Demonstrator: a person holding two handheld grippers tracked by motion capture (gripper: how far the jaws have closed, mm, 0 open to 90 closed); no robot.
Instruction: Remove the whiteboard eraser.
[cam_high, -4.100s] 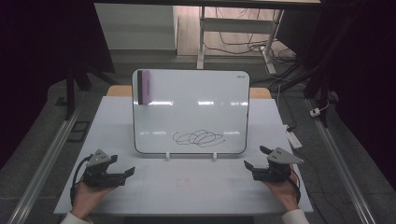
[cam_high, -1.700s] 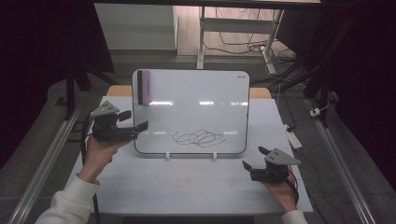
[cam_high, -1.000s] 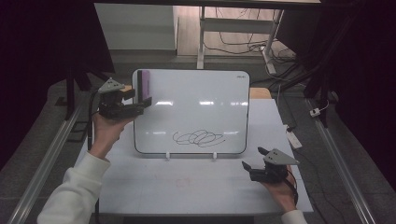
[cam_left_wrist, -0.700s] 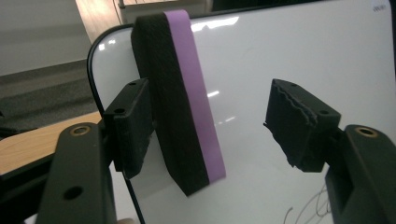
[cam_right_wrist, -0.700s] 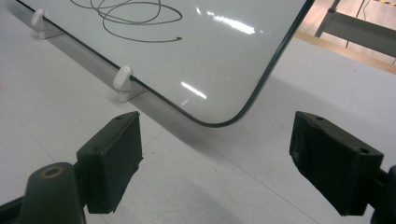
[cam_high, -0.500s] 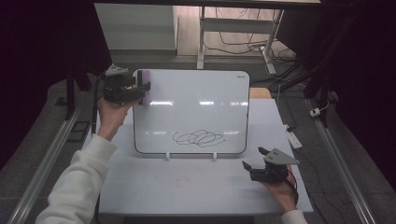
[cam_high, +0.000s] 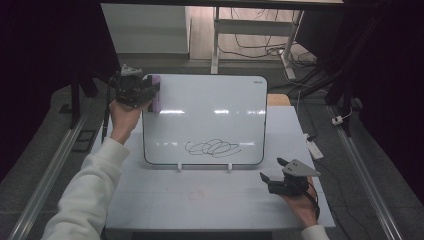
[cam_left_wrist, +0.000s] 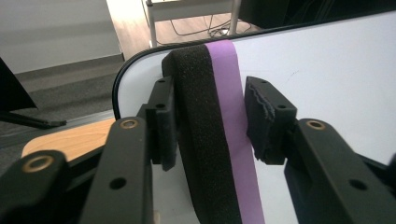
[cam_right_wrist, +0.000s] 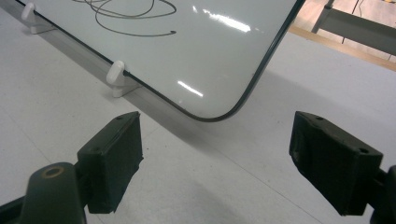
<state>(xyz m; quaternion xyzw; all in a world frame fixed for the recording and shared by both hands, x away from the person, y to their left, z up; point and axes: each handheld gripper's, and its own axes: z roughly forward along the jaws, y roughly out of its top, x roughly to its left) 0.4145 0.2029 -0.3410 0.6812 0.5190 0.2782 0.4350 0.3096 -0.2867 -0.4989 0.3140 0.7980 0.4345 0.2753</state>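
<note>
At the whiteboard (cam_high: 205, 120) corner, left tool (cam_high: 150, 91) has just been closing around the eraser (cam_left_wrist: 219, 135).

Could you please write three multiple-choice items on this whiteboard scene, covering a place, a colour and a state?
1. Where on the whiteboard is the eraser?
A. top left corner
B. bottom right corner
C. centre

2. What colour is the eraser's back?
A. green
B. purple
C. red

3. How do the right gripper's jaws stand?
A. shut on a pen
B. shut on the eraser
C. open and empty

Answers: 1 A, the high view shows it there between the left gripper's jaws; 2 B, a purple strip on black foam; 3 C, only table between the pads.
</note>
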